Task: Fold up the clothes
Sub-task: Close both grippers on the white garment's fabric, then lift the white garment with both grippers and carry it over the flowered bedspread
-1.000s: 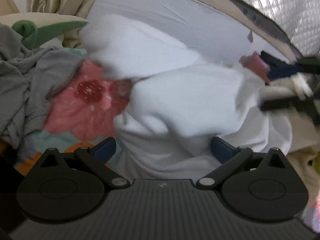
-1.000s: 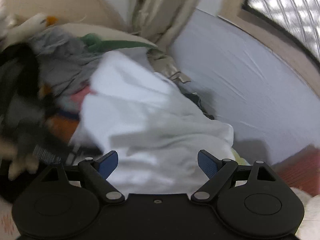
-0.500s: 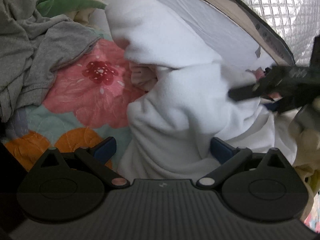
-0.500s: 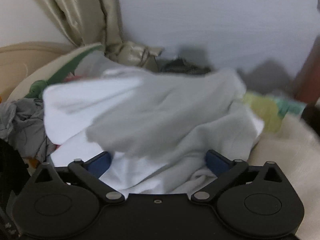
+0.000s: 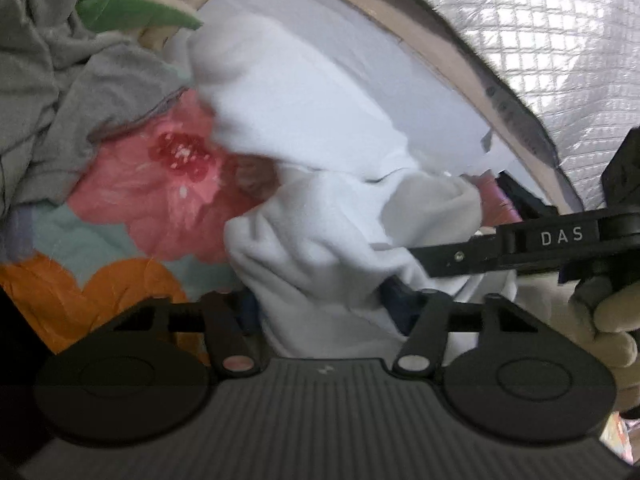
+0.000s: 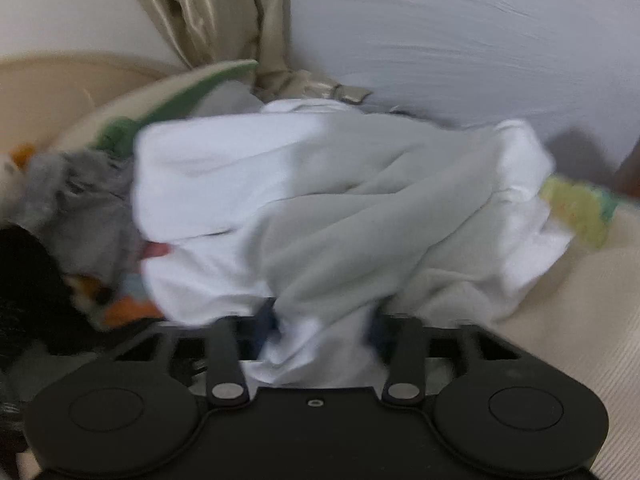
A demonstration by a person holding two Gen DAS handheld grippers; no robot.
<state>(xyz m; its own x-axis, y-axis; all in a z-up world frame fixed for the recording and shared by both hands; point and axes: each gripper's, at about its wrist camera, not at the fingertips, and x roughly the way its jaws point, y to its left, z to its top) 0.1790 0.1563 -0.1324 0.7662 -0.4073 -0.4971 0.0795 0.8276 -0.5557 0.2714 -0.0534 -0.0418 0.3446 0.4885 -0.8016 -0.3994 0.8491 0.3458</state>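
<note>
A white fleece garment (image 5: pixel 312 168) lies crumpled on a floral quilt (image 5: pixel 168 184). My left gripper (image 5: pixel 324 304) has its jaws closed on the garment's near edge. In the right wrist view the same white garment (image 6: pixel 320 200) fills the middle, and my right gripper (image 6: pixel 324 324) is shut on a bunched fold of it. The right gripper also shows from the side in the left wrist view (image 5: pixel 520 248), held by a gloved hand, its fingers buried in the cloth.
A grey garment (image 5: pixel 52 92) is heaped at the left, with a green and cream pillow (image 5: pixel 120 8) behind it. A pale sheet (image 6: pixel 460 40) and beige curtain (image 6: pixel 224 12) lie beyond. A yellow-green cloth (image 6: pixel 576 204) sits at right.
Both grippers went from open to shut on the white garment. The right gripper swung in close beside the left. The garment has bunched up between them.
</note>
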